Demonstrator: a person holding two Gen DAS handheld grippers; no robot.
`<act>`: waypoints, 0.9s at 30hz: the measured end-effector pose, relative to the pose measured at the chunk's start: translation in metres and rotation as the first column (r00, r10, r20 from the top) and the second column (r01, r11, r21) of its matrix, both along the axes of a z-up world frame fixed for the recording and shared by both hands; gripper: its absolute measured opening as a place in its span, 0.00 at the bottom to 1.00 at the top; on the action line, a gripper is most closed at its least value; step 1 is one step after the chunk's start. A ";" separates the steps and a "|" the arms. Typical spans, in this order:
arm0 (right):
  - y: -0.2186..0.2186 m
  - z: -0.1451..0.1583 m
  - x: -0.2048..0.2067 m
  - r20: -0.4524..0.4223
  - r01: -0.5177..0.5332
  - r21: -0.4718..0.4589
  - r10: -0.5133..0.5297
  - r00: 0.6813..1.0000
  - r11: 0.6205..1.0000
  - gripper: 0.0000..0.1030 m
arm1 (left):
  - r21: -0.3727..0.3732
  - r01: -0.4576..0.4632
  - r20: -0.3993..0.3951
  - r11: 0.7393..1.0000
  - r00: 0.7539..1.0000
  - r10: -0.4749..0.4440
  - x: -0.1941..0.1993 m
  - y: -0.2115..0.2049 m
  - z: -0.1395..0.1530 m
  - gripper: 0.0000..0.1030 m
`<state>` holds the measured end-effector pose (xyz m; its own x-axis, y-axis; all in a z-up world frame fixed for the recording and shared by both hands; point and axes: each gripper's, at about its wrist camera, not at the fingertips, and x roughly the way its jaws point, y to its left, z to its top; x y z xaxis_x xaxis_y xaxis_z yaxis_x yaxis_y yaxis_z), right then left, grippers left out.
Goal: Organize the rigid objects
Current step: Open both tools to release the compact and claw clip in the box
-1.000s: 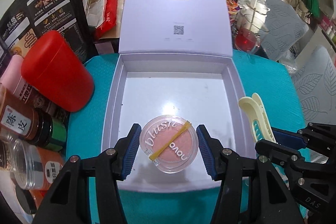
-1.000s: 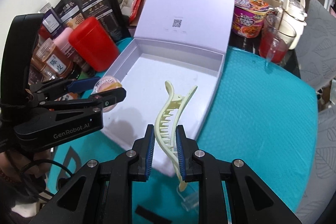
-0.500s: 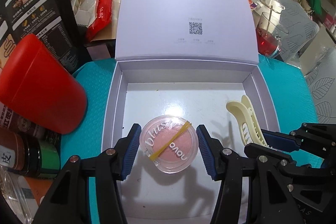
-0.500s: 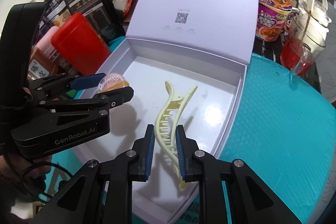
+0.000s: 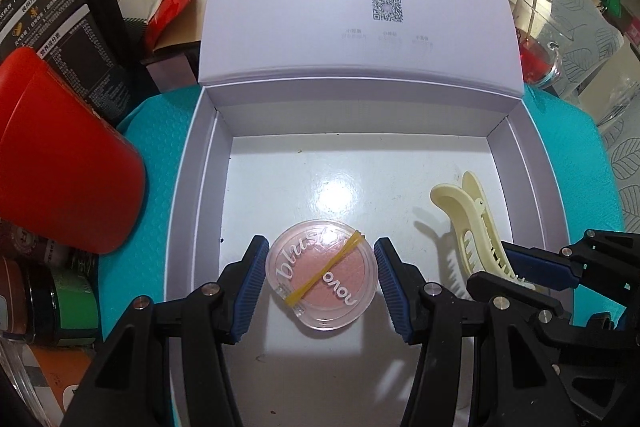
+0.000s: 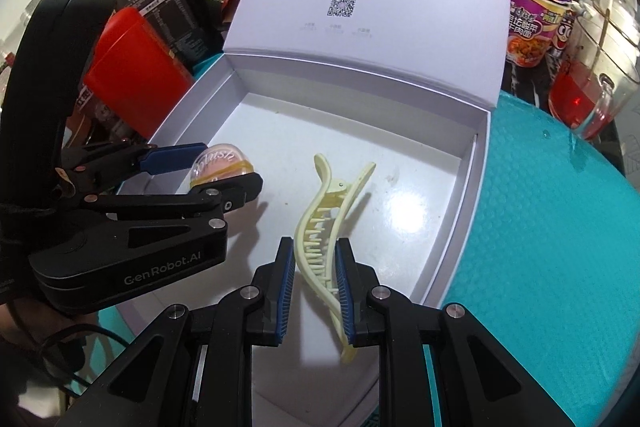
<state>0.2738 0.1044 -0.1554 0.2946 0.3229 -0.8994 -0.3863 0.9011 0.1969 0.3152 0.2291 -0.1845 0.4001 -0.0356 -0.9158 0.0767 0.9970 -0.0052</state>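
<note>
A white open box (image 5: 200, 163) (image 6: 464, 211) lies on the teal mat with its lid up. My left gripper (image 5: 320, 279) is shut on a round clear blush compact (image 5: 322, 279) with a yellow band, held low over the box floor; it also shows in the right wrist view (image 6: 220, 165). My right gripper (image 6: 314, 271) is shut on a pale yellow hair claw clip (image 6: 324, 223), held over the right side of the box; the clip also shows in the left wrist view (image 5: 476, 223). The two grippers sit side by side.
A red canister (image 5: 60, 163) lies left of the box, with spice jars (image 5: 48, 303) and a black bag (image 5: 52, 19) beside it. A glass jug of red drink (image 6: 588, 83) and a noodle cup (image 6: 532, 23) stand at the back right. The teal mat (image 6: 560, 227) extends right.
Both grippers have moved forward and down into the box with their objects. The clip went from over the box's near edge to over its floor.
</note>
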 end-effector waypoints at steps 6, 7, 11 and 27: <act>0.000 -0.001 0.001 -0.009 0.018 -0.025 -0.019 1.000 1.000 0.21 | -0.062 -0.023 -0.080 0.998 0.997 0.018 0.005 0.000 -0.008 0.52; -0.001 -0.001 0.000 -0.007 0.020 -0.025 -0.020 1.000 0.999 0.21 | -0.058 -0.029 -0.079 0.998 0.997 0.024 0.004 0.000 -0.007 0.52; -0.004 0.005 -0.003 0.004 0.035 -0.034 -0.035 0.999 0.999 0.21 | -0.048 -0.041 -0.055 0.998 0.998 0.039 -0.003 -0.002 0.001 0.52; -0.012 0.058 -0.036 0.076 0.059 -0.022 -0.058 0.995 0.998 0.21 | -0.035 -0.074 0.025 0.997 0.997 0.075 -0.033 0.001 0.053 0.53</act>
